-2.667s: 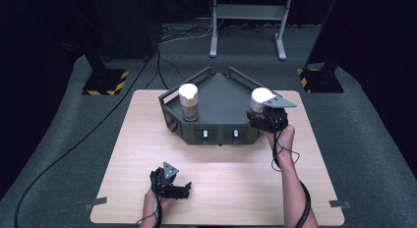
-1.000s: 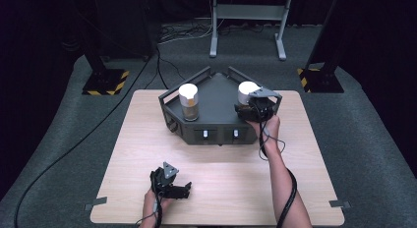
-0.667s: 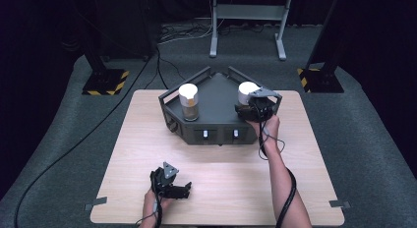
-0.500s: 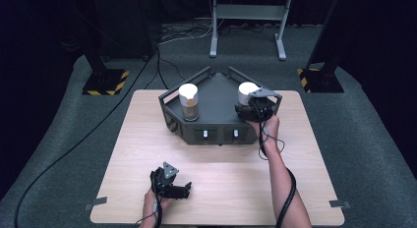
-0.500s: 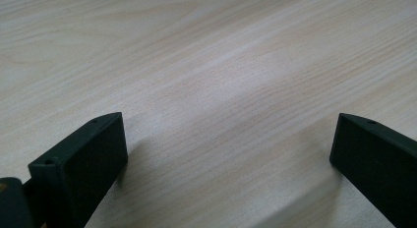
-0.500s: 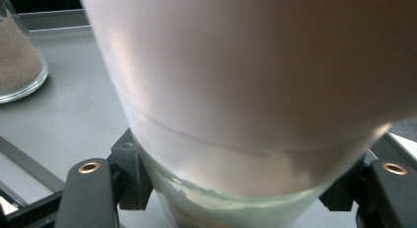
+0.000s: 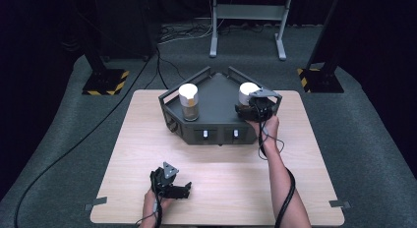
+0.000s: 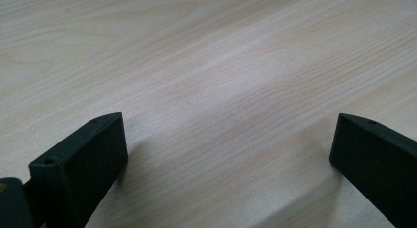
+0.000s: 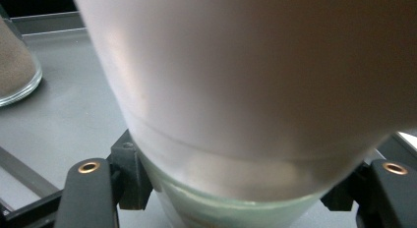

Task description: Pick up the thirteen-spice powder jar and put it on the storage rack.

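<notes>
A dark grey angular tray (image 7: pixel 216 121) stands at the back of the wooden table (image 7: pixel 142 144). Two glass jars with white lids stand on it. The left jar (image 7: pixel 188 101) holds brown contents and stands free. My right gripper (image 7: pixel 250 109) is shut on the right jar (image 7: pixel 247 92) from the near side. In the right gripper view the white lid (image 9: pixel 236 80) looms close, with a black jaw against the glass on each side of the gripper (image 9: pixel 241 193). The left gripper (image 7: pixel 178 188) rests on the table near the front edge, open, and bare wood lies between its jaws in the left gripper view (image 8: pixel 228 149).
The tray has raised rails along its back edges and two small switches on its front face. In the right gripper view the left jar (image 9: pixel 14 66) stands at the far left on the tray floor (image 9: pixel 74 115). Stands and cables sit on the dark floor beyond the table.
My right gripper has carried the jar leftward, from the tray's right corner in over the tray. In the last second it has barely moved. The left gripper has stayed still.
</notes>
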